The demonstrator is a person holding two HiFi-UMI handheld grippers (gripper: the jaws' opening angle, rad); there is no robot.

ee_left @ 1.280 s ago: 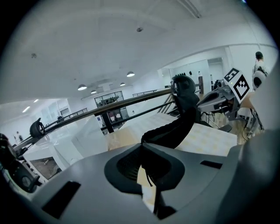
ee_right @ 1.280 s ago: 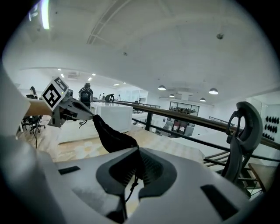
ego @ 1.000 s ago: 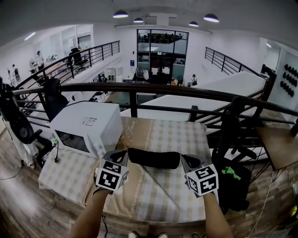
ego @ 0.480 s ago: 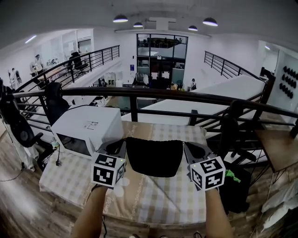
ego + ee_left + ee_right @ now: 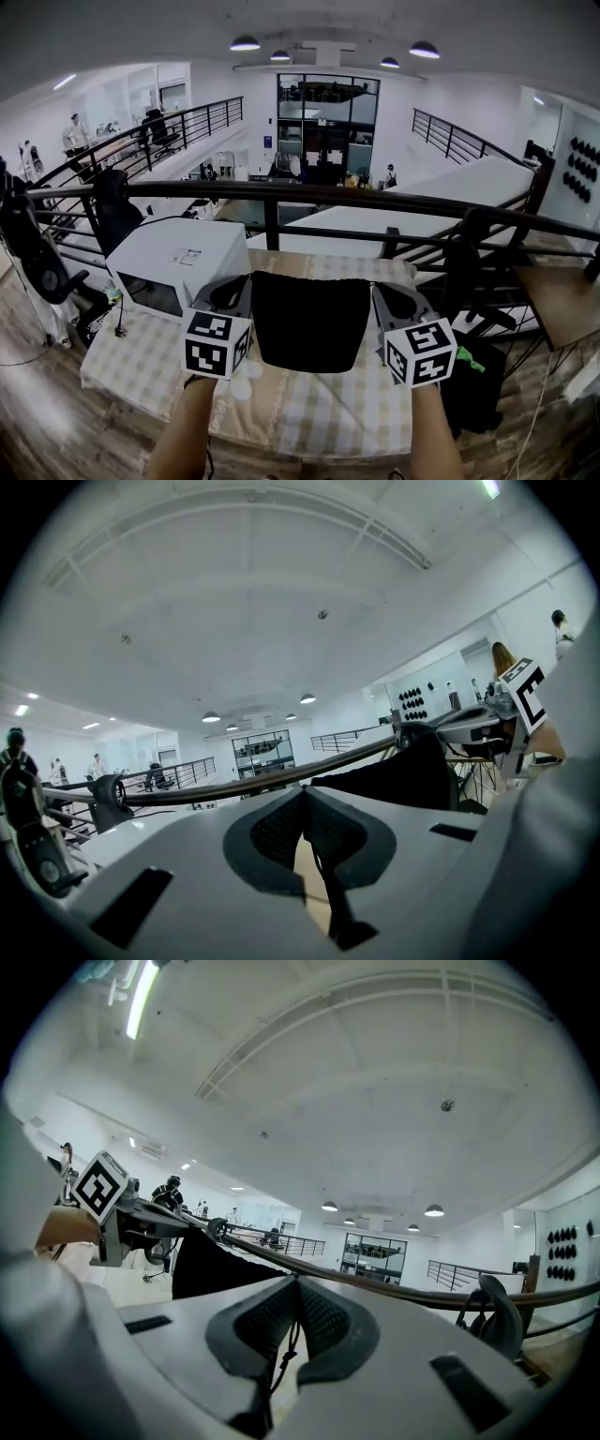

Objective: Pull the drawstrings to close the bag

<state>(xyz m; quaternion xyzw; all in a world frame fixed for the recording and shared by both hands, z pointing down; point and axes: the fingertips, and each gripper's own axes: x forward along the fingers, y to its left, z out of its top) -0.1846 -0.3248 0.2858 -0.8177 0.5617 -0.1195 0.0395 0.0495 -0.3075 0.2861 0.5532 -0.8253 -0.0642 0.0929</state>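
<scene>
A: Tongs first, quick. Left tongs?

B: Clenched, with a thin dark cord pinched between the pads. The left cord trails down out of the jaws. The right tongs are the same, clamped on the right cord, which looks knotted just below the pads.

A: Bag?

B: The black bag hangs between the two tongs, lifted off the checked bench. Its top edge is stretched wide from one to the other, so I'd say the mouth isn't cinched yet.

A: What goes wrong from here?

B: Slip, mainly. The cords are thin and the pads hold only a short bit of each. A hard outward tug could strip one free, and the bag would drop on that side.

A: Uneven pull?

B: Yes. If one hand leads, the fabric bunches to one end and the mouth is left half open. With nothing under the bag it can also swing or twist while the cords are drawn.

A: Surroundings?

B: There's a white box just beside the left tongs. A wide sweep to that side could knock it. The railing sits beyond the bench, less of a worry.

A: Can you see the cord channel?

B: No, too dark to tell if it's snagged.
</scene>
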